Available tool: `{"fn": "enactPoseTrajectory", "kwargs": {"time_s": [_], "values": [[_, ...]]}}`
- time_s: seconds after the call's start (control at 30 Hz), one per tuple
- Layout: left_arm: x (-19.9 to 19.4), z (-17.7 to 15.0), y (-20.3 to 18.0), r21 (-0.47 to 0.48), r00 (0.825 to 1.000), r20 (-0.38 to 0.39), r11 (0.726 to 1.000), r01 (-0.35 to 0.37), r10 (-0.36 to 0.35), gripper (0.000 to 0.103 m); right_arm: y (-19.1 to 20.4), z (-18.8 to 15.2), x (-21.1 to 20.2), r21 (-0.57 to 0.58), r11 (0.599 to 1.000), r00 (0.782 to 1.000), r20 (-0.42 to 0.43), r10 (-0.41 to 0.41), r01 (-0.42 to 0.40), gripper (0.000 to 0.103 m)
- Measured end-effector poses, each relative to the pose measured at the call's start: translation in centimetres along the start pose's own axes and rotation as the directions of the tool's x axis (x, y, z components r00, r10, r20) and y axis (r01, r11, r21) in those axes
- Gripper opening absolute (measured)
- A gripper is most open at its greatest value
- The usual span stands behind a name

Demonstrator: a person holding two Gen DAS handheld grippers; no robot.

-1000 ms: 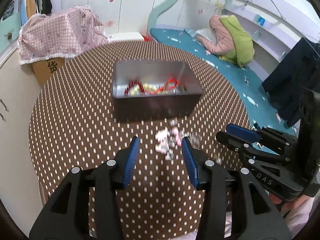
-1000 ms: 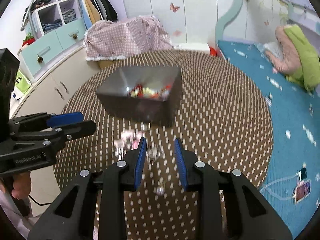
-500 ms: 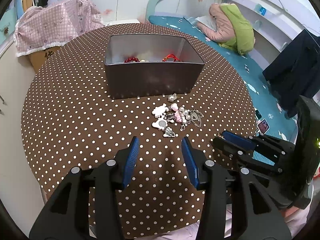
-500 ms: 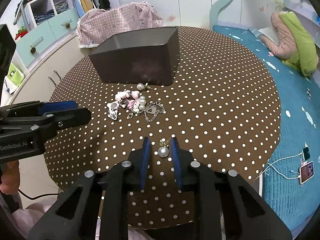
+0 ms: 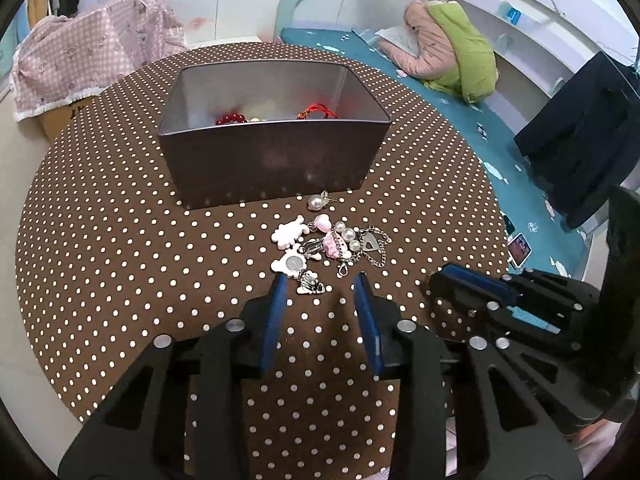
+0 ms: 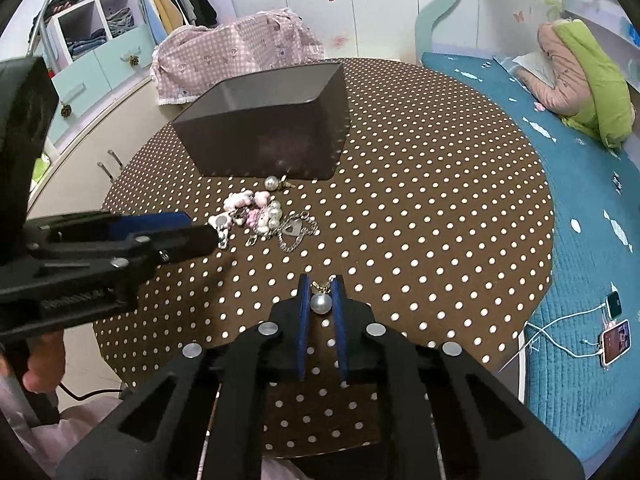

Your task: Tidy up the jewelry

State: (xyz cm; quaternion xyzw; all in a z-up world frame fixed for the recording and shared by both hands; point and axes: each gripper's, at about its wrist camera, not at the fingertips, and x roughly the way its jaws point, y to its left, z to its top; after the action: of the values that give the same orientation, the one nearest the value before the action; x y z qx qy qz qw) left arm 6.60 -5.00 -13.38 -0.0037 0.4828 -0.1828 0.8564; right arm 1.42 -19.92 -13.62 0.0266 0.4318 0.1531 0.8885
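A dark metal box [image 5: 272,148] stands mid-table with red beads and other jewelry inside; it also shows in the right wrist view [image 6: 272,128]. A pile of charms, pearls and chain [image 5: 328,244] lies in front of it, also seen in the right wrist view [image 6: 264,216], with a single pearl earring [image 5: 316,201] near the box. My left gripper [image 5: 320,284] is open, just short of the pile. My right gripper [image 6: 320,284] is shut on a pearl earring [image 6: 321,303] low over the table near its front edge.
The round table has a brown polka-dot cloth [image 5: 100,240]. A blue bed [image 6: 580,200] lies to the right, with a phone on a cable [image 6: 614,340]. A pink-covered box [image 5: 92,60] and cabinets [image 6: 80,92] stand behind.
Both grippers have pulled back from the box toward the table's near edge. The right gripper's jaws have closed on a pearl earring. The left gripper stays open.
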Motion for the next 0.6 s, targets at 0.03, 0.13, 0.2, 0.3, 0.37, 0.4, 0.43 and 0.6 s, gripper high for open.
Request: {"fn": "enactPoseTrajectory", "kwargs": {"time_s": [0.03,0.13,0.2,0.3,0.37,0.4,0.43,0.6], "values": [[0.3,0.1,0.0,0.000,1.000,-0.004,1.000,-0.003,0.003,0.028,-0.2,0.1,0.0,0.004,1.000,1.000,0.003,-0.001,0.001,0.010],[0.8,0.4,0.0,-0.002,1.000,-0.016,1.000,-0.014,0.014,0.020,-0.7,0.5,-0.1,0.014,1.000,1.000,0.011,0.002,-0.003,0.010],[1.3,0.6,-0.1,0.002,0.999,-0.031,1.000,-0.030,0.030,0.014,-0.8,0.8,-0.1,0.013,1.000,1.000,0.013,0.005,-0.005,0.010],[1.8,0.8,-0.4,0.018,0.998,-0.039,0.998,-0.054,0.054,0.010,-1.1,1.0,-0.2,0.012,1.000,1.000,0.016,0.011,-0.011,0.010],[2.0,0.8,-0.6,0.022,0.998,-0.038,0.998,-0.056,0.057,0.010,-1.2,1.1,-0.2,0.014,1.000,1.000,0.017,0.012,-0.012,0.010],[2.0,0.9,-0.5,0.023,0.998,-0.038,0.998,-0.057,0.058,0.010,-1.3,1.2,-0.2,0.014,1.000,1.000,0.018,0.016,-0.016,0.010],[2.0,0.9,-0.6,0.025,0.998,-0.037,0.998,-0.056,0.057,0.009,-1.3,1.3,-0.2,0.015,1.000,1.000,0.019,0.015,-0.015,0.010],[1.8,0.7,-0.9,0.028,0.998,-0.025,0.998,-0.053,0.053,0.004,-1.5,1.8,-0.4,0.014,1.000,0.999,0.027,0.019,-0.019,0.010]]}}
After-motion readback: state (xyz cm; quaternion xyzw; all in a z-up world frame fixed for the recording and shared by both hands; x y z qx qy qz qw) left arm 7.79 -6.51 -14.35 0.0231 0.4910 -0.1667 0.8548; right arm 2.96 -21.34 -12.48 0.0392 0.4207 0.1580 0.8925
